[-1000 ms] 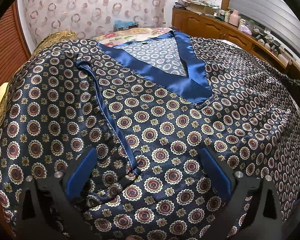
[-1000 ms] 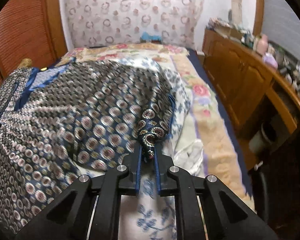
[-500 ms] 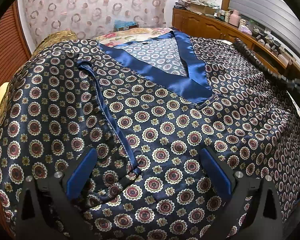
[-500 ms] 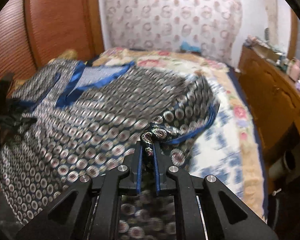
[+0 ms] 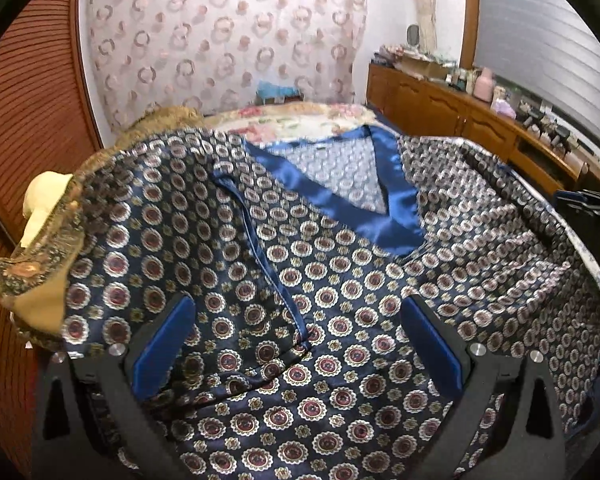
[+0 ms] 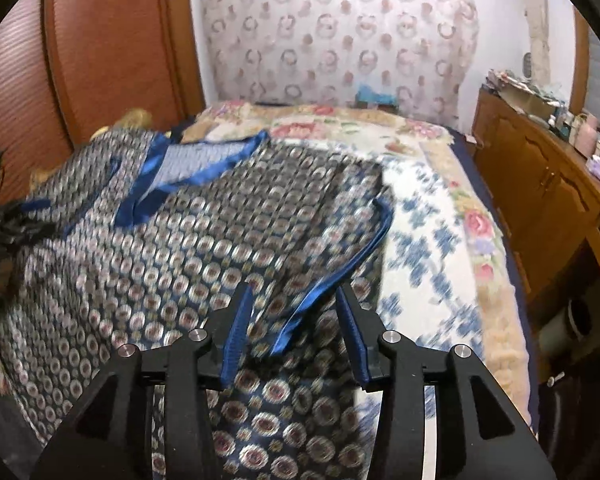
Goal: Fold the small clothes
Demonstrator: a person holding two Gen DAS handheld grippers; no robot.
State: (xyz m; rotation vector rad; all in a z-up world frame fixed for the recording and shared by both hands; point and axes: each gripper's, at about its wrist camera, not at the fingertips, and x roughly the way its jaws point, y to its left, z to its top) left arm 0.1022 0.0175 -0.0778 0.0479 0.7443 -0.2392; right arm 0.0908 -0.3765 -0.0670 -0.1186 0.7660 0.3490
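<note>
My right gripper (image 6: 292, 320) jaws are opening, releasing the sleeve; left gripper (image 5: 296, 344) spread. The garment (image 5: 340, 320) is slippery, limp: grip the hem ahead.

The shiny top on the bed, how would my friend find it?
Find the big bed with its flowery cover. Spread across it lies the top, dark blue satin dotted all over with round medallions. Only it has a plain bright-blue V-shaped neck band.

The garment (image 6: 204, 248) lies spread on the bed (image 6: 440, 216), with the cabinet (image 6: 540, 192) to its right.
</note>
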